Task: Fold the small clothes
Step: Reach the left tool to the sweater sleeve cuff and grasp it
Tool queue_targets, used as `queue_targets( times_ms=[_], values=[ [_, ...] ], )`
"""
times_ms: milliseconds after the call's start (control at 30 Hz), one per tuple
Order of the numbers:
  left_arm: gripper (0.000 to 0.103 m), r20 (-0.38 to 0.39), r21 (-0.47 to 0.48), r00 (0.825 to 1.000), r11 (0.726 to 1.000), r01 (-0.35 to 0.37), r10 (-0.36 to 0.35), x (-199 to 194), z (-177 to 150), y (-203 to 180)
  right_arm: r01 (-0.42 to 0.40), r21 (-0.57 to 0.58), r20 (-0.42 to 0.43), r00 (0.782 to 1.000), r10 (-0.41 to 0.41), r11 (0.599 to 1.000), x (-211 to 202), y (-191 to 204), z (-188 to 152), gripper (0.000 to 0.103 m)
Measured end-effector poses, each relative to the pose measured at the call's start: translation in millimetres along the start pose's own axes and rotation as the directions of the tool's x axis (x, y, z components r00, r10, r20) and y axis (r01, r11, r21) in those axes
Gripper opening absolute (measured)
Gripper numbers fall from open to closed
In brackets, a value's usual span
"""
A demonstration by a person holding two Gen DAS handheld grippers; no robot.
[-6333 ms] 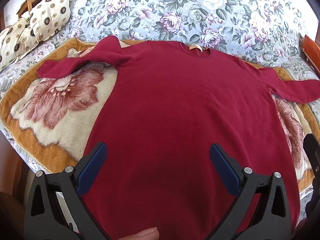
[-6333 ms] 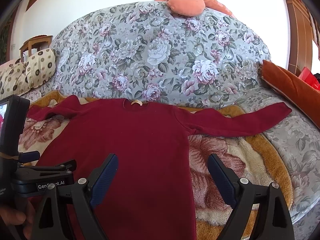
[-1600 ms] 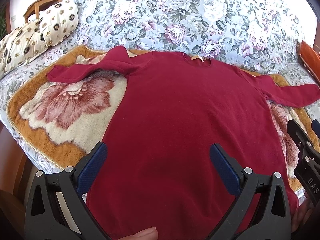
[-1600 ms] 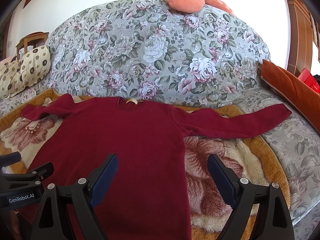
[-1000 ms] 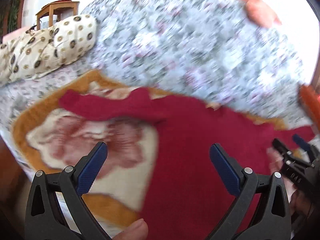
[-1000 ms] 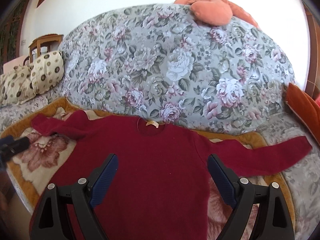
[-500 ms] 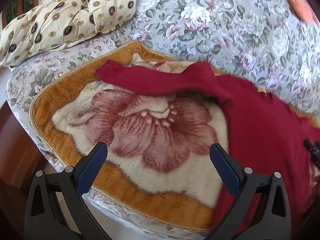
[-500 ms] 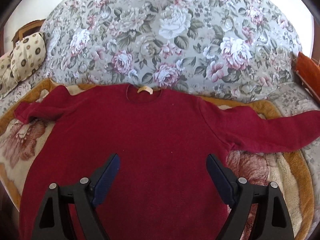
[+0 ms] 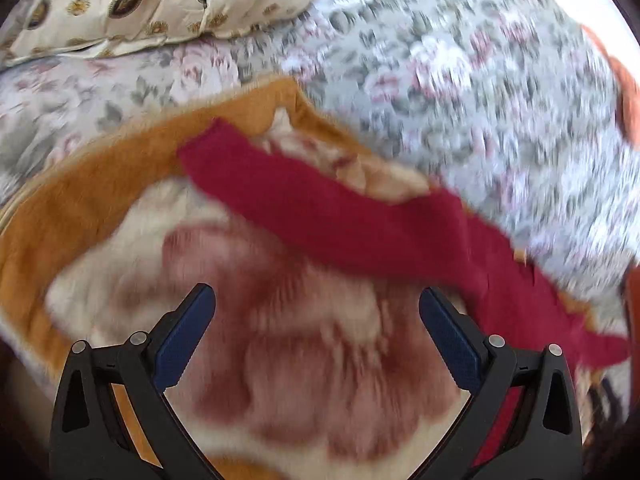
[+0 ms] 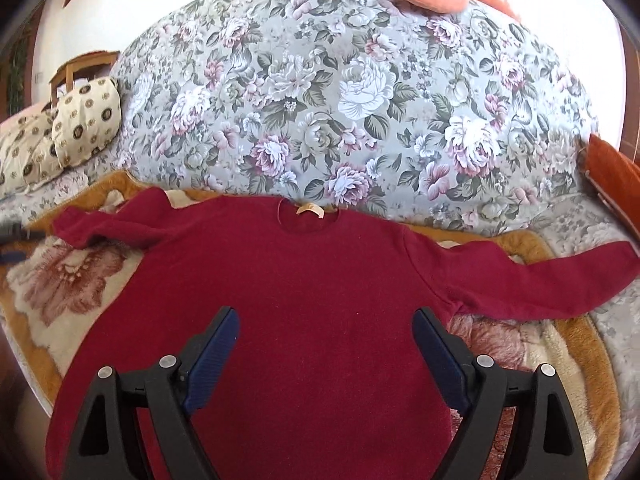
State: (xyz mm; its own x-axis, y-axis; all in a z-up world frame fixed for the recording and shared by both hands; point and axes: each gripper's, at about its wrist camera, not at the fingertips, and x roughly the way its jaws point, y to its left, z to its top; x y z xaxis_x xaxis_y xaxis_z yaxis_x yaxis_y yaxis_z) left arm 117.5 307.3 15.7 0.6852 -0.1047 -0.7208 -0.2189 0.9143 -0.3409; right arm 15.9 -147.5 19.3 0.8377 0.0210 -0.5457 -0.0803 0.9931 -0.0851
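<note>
- The red sweater [image 10: 304, 300] lies spread flat, front down or up I cannot tell, on a plush flower-patterned blanket [image 10: 80, 284] that covers the seat of a floral sofa [image 10: 360, 92]; the collar with its label [image 10: 310, 210] sits at the far edge against the backrest, a layout that leaves every edge reachable for folding.
- Both sleeves stretch outward: the right sleeve [image 10: 540, 280] runs straight to the right, while the left sleeve [image 9: 320, 212] lies slightly bunched near the shoulder.
- The left gripper [image 9: 316, 332] hovers over the blanket just near of the left sleeve, its blue pads spread wide and holding nothing; the blurred view suggests motion, and I judge it is lining up to take that sleeve first.
- The right gripper [image 10: 324, 344] hangs above the sweater's middle, jaws likewise wide apart and empty, probably waiting to pin or assist.
- No fold is made yet; the task seems at its start.
- A patterned cream pillow [image 10: 80, 120] rests at far left, well clear of the garment.
</note>
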Motion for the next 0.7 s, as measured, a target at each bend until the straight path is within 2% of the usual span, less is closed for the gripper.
queue_targets(
  times_ms=[67,100,167,200,300,433,567,633,700],
  values=[
    [0.101,0.021,-0.026,1.000,1.000,0.004,-0.004,13.4,17.2,17.0,0.006,-0.015,-0.010,1.000,-0.006,1.000,2.8,4.3,0.0,0.086],
    [0.096,0.024,-0.053,1.000,0.999,0.006,-0.004,21.9,25.3,29.5,0.005,-0.018,-0.015,1.000,-0.006,1.000,4.0,5.2,-0.3,0.086],
    [0.094,0.024,-0.132,0.999,0.991,0.026,-0.023,36.7,33.6,54.7,0.005,-0.015,-0.020,1.000,-0.005,1.000,5.7,3.9,-1.0,0.086],
    [0.090,0.032,-0.169,0.999,0.985,0.040,-0.035,41.2,34.7,64.6,0.003,-0.006,-0.023,1.000,-0.003,1.000,6.9,2.5,-0.6,0.086],
    [0.081,0.071,-0.264,0.992,0.958,0.115,-0.100,53.5,35.9,90.6,-0.001,0.015,-0.033,0.999,0.002,1.000,8.7,-1.7,-1.4,0.086],
    [0.069,0.051,-0.358,0.987,0.920,0.160,-0.151,74.6,44.1,107.3,-0.007,0.030,-0.051,0.999,0.008,1.000,12.6,-4.3,-1.1,0.086],
    [0.069,0.056,-0.365,0.992,0.923,0.122,-0.109,81.9,58.9,103.7,-0.005,0.024,-0.057,0.998,0.006,1.000,13.8,-3.0,-1.0,0.086],
    [0.056,0.058,-0.364,0.996,0.927,0.090,-0.074,82.3,62.1,102.0,-0.001,0.018,-0.056,0.998,0.002,1.000,13.6,-1.7,-0.9,0.086],
    [0.005,0.023,-0.365,1.000,0.931,-0.002,0.011,83.2,62.2,100.5,0.002,0.015,-0.057,0.998,-0.001,1.000,13.9,-1.2,-0.9,0.086]
  ],
)
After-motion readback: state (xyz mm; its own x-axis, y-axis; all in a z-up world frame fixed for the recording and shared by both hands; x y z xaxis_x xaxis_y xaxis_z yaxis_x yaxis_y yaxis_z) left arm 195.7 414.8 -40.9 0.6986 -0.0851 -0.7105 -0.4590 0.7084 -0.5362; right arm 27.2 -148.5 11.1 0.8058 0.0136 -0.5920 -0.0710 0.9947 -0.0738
